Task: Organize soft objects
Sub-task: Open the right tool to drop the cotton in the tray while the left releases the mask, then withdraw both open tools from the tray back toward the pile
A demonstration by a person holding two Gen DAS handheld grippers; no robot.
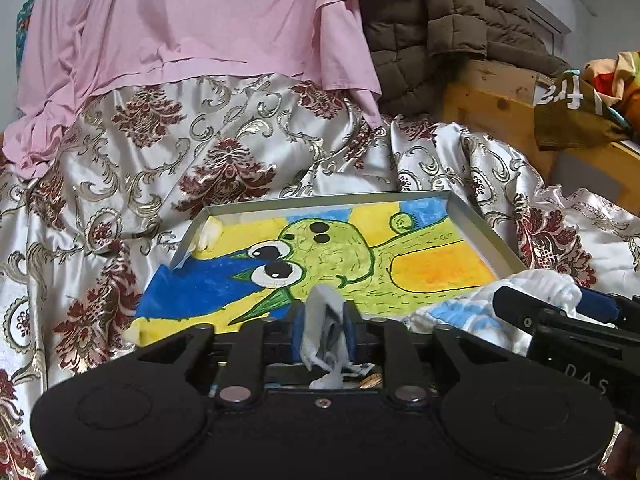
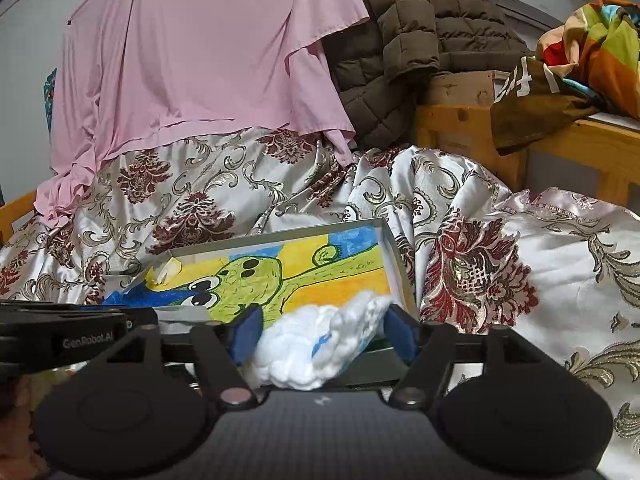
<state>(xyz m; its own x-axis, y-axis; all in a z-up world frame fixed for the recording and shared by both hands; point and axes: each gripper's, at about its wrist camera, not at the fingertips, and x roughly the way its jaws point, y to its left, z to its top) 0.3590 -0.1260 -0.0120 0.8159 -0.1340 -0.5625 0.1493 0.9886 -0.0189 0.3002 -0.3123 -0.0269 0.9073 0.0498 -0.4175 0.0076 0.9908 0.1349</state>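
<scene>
**Soft white cloth strung between both hand-held grippers at the tray's near edge**

The white cloth with blue stripes (image 2: 320, 344) lies across the near rim of the shallow grey tray (image 1: 480, 224), which sits on the patterned satin bedspread (image 1: 140, 168) and carries a bright cartoon drawing (image 1: 340, 256).

Left hand-held gripper (image 1: 324, 334): jaws narrow, with a thin bunched end of the cloth standing between the blue pads; whether the pads grip it firmly I cannot tell.

Right hand-held gripper (image 2: 326, 334): jaws wide, the fluffy bulk of the cloth lying loose between them, nearer the 9 o'clock pad, clear of the 3 o'clock one.

In the left wrist view the cloth's mass lies toward 3 o'clock from the left gripper, under the right gripper's fingers (image 1: 520, 312). Its long axis therefore runs side to side, from one gripper to the other along the tray's near edge. The right hand is nearer the bulk; the left has only the tail. The tray floor lies toward 12 o'clock of both, so any placement probably goes forward.
</scene>
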